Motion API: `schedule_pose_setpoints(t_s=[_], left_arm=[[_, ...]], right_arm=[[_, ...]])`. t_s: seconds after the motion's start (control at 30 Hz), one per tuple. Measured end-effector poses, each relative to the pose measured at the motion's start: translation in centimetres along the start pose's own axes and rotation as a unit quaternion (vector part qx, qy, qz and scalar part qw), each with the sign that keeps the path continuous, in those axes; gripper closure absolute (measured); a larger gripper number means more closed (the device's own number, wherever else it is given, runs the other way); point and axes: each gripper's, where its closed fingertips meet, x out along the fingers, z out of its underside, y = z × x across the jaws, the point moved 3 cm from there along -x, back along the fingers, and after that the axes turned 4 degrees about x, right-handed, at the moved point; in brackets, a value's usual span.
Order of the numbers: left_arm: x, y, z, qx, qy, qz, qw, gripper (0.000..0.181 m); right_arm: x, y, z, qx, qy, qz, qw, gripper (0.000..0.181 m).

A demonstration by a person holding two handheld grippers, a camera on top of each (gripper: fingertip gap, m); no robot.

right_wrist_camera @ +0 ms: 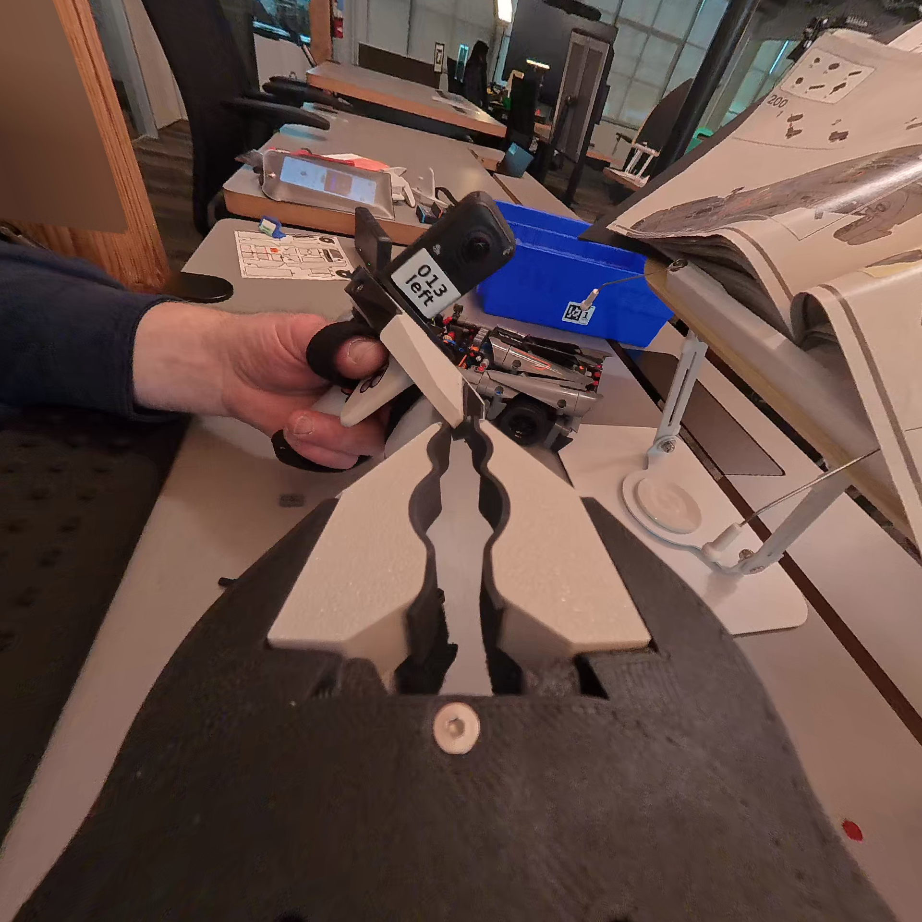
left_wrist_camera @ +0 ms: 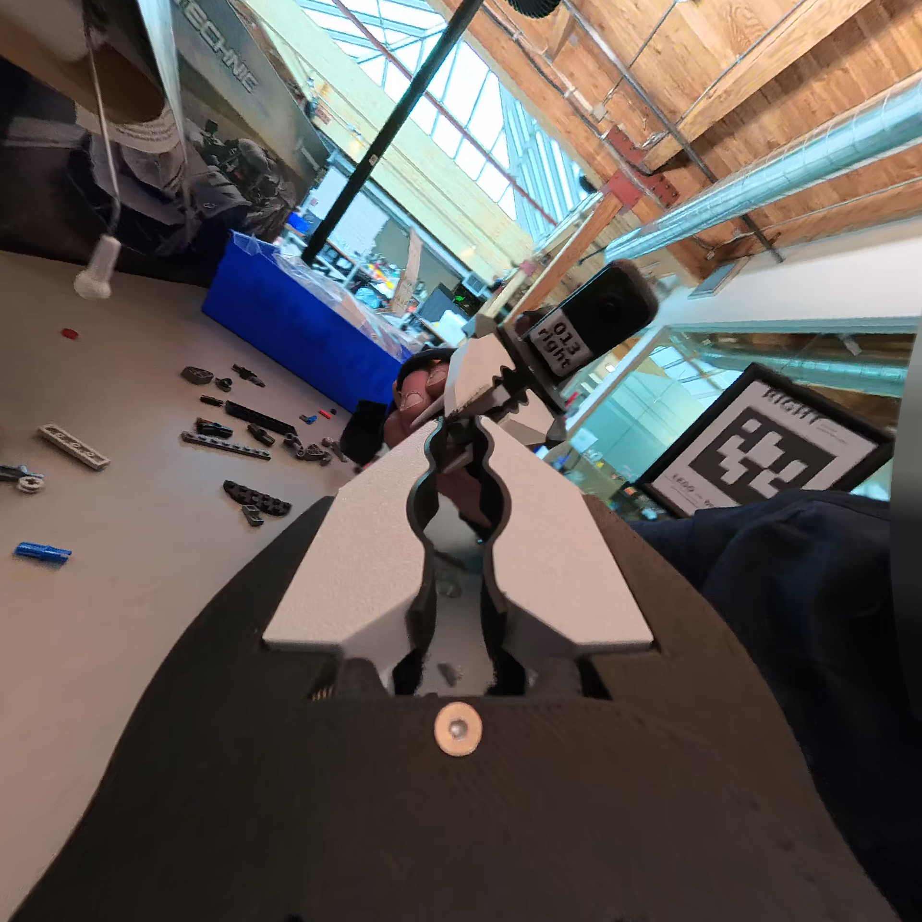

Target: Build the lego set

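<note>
The left gripper [left_wrist_camera: 459, 439] and right gripper [right_wrist_camera: 461, 429] meet tip to tip, both pinching one small grey lego piece [left_wrist_camera: 456, 456]. Just behind sits the grey and black lego car [right_wrist_camera: 529, 369]. Farther back stands a blue plastic bin [right_wrist_camera: 559, 279].

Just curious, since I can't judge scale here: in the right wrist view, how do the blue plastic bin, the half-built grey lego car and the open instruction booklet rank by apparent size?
1. Open instruction booklet, nearer the camera, so unsure.
2. Blue plastic bin.
3. Half-built grey lego car, partly hidden.
</note>
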Motion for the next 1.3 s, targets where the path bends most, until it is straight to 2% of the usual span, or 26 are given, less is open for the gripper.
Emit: schedule_pose_setpoints(t_s=[0.1,0.2,0.27,0.4,0.47,0.57,0.63,0.73,0.8,0.87,1.07,1.3], left_arm=[[0.0,0.0,-0.1,0.075,-0.026,-0.050,0.996,0.175],[-0.3,-0.1,-0.6,0.196,-0.050,-0.136,0.970,0.175],[-0.3,0.1,-0.6,0.300,-0.077,-0.196,0.930,0.175],[0.7,0.5,0.5,0.483,-0.148,-0.279,0.817,0.175],[1.1,0.5,0.9,0.534,-0.170,-0.304,0.770,0.174],[1.0,-0.1,1.1,0.568,-0.198,-0.334,0.726,0.175],[1.2,-0.3,1.5,0.578,-0.214,-0.336,0.712,0.175],[1.5,-0.7,2.0,0.594,-0.238,-0.348,0.685,0.175],[1.8,-0.5,2.4,0.604,-0.245,-0.342,0.677,0.175],[1.9,-0.7,2.6,0.616,-0.260,-0.355,0.653,0.174],[2.2,-1.1,3.3,0.628,-0.286,-0.360,0.628,0.175],[2.2,-1.5,3.5,0.619,-0.295,-0.357,0.634,0.175]], right_arm=[[-0.1,0.1,0.2,-0.020,-0.011,0.012,1.000,0.174],[-0.7,0.8,0.3,0.008,-0.011,0.013,1.000,0.173],[-1.2,1.5,0.7,0.065,-0.014,-0.005,0.998,0.172],[-1.6,2.0,0.9,0.208,0.016,-0.076,0.975,0.169],[-1.5,1.9,1.3,0.241,0.013,-0.096,0.966,0.171],[-1.3,1.4,1.7,0.278,-0.007,-0.124,0.953,0.168],[-1.2,1.1,1.8,0.297,-0.012,-0.137,0.945,0.166],[-0.8,1.4,2.5,0.316,-0.031,-0.118,0.941,0.167],[-0.9,1.7,2.9,0.335,-0.037,-0.114,0.935,0.165],[-0.9,1.8,3.3,0.351,-0.044,-0.114,0.928,0.166],[-0.6,0.9,3.8,0.380,-0.067,-0.136,0.913,0.164],[-0.6,1.2,4.4,0.378,-0.071,-0.127,0.914,0.171]])
